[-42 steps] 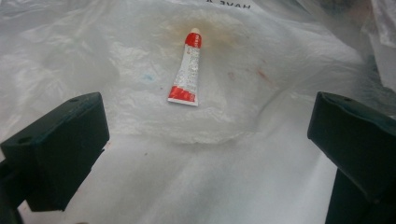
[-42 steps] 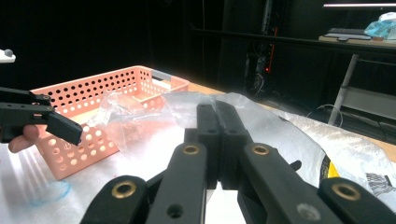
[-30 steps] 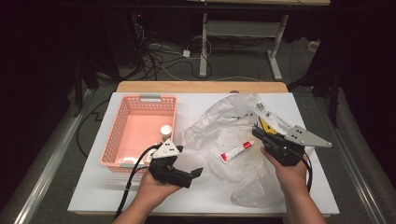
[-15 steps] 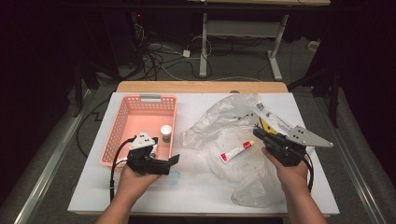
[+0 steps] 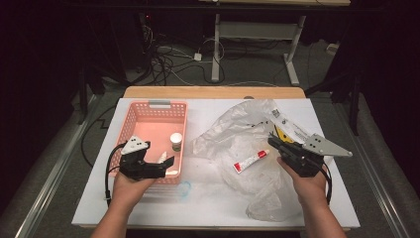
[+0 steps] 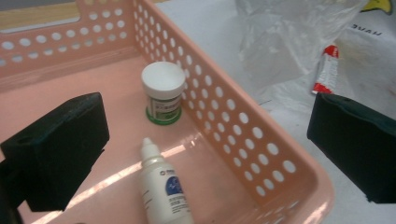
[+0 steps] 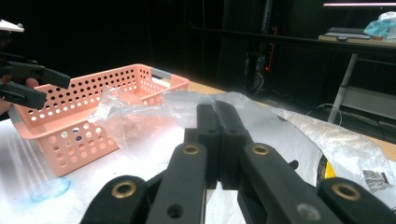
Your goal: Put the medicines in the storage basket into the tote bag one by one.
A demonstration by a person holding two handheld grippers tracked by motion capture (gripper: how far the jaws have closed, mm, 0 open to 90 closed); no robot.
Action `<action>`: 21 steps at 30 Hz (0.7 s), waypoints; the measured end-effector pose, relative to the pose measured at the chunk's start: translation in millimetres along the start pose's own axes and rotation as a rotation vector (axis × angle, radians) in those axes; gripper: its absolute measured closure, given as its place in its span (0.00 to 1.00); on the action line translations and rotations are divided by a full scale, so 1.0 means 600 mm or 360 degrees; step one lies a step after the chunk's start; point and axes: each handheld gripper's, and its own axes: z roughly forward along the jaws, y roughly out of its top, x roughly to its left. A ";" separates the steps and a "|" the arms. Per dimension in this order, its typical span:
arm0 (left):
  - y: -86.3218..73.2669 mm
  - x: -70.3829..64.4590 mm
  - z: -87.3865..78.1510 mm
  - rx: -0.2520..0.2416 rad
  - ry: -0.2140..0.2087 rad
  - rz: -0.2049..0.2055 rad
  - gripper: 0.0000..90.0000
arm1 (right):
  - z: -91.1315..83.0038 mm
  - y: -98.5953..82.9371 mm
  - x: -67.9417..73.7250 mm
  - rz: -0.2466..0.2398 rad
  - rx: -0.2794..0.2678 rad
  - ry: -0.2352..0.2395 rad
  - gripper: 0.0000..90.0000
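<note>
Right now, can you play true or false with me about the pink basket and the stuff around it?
1. The dropper bottle lies inside the pink basket. True.
2. The left gripper is squeezing the dropper bottle. False: its jaws stand wide open, with the bottle lying between them untouched.
3. The small white-lidded jar stands upright in the basket. True.
4. The red and white tube is in the basket. False: it lies on the clear plastic bag beside the basket.
5. The right gripper is open. False: its jaws are pressed together, empty.
</note>
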 end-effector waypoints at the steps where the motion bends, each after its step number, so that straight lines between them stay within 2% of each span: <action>1: -0.001 0.003 0.000 0.0002 0.0002 -0.0008 0.00 | 0.000 0.000 0.000 -0.0004 -0.0002 0.0001 1.00; 4: 0.000 0.008 0.001 0.0011 0.0005 -0.0017 0.00 | 0.001 0.000 -0.001 0.0001 0.0000 0.0000 1.00; 7: 0.002 0.009 -0.001 0.0034 0.0036 -0.0028 0.00 | 0.001 -0.002 -0.001 -0.0007 0.0011 0.0000 1.00; 12: 0.007 0.014 -0.005 0.0014 0.0011 -0.0080 0.00 | 0.000 0.001 -0.001 -0.0012 -0.0004 -0.0008 1.00; 14: 0.013 0.016 -0.006 0.0004 0.0003 -0.0101 0.00 | -0.002 0.003 -0.003 -0.0007 -0.0014 -0.0003 1.00; 17: 0.026 0.016 -0.003 -0.0022 0.0008 -0.0099 0.00 | -0.008 0.007 -0.005 -0.0019 -0.0025 -0.0004 1.00; 19: 0.036 0.018 0.000 -0.0048 -0.0005 -0.0117 0.00 | -0.009 0.008 -0.004 0.0004 -0.0037 -0.0010 1.00; 21: 0.047 0.016 0.005 -0.0051 -0.0012 -0.0100 0.01 | -0.009 0.008 -0.004 -0.0001 -0.0033 -0.0005 1.00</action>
